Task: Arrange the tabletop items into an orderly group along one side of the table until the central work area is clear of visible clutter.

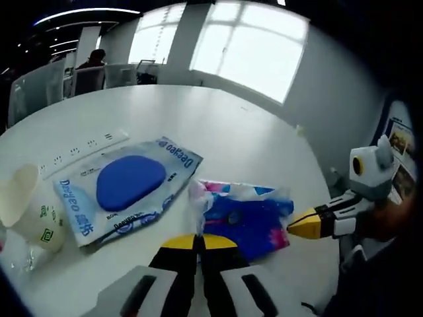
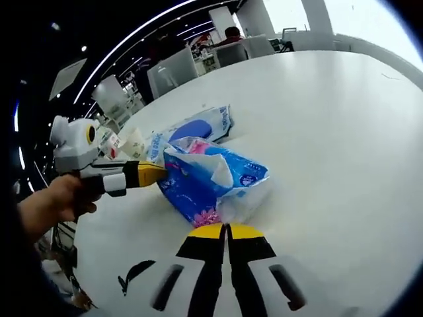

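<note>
A blue and pink tissue pack (image 1: 248, 218) (image 2: 205, 181) lies on the white round table (image 1: 218, 125) (image 2: 330, 132). In the left gripper view my left gripper (image 1: 198, 242) stands with its jaws together on the pack's crumpled white wrapper end. The same left gripper (image 2: 158, 173) enters the right gripper view from the left, its tip against the pack. My right gripper (image 2: 225, 230) is shut on the clear wrapper flap at the pack's near edge. The right gripper (image 1: 294, 228) also comes into the left gripper view, meeting the pack's far corner.
A flat wipes pouch with a blue oval (image 1: 129, 185) (image 2: 198, 129) lies beside the tissue pack. A paper cup (image 1: 26, 208) (image 2: 135, 142) and crumpled clear plastic (image 1: 20, 259) sit past it. A long white strip (image 1: 86, 148) lies behind the pouch. Chairs (image 1: 89, 78) stand at the far edge.
</note>
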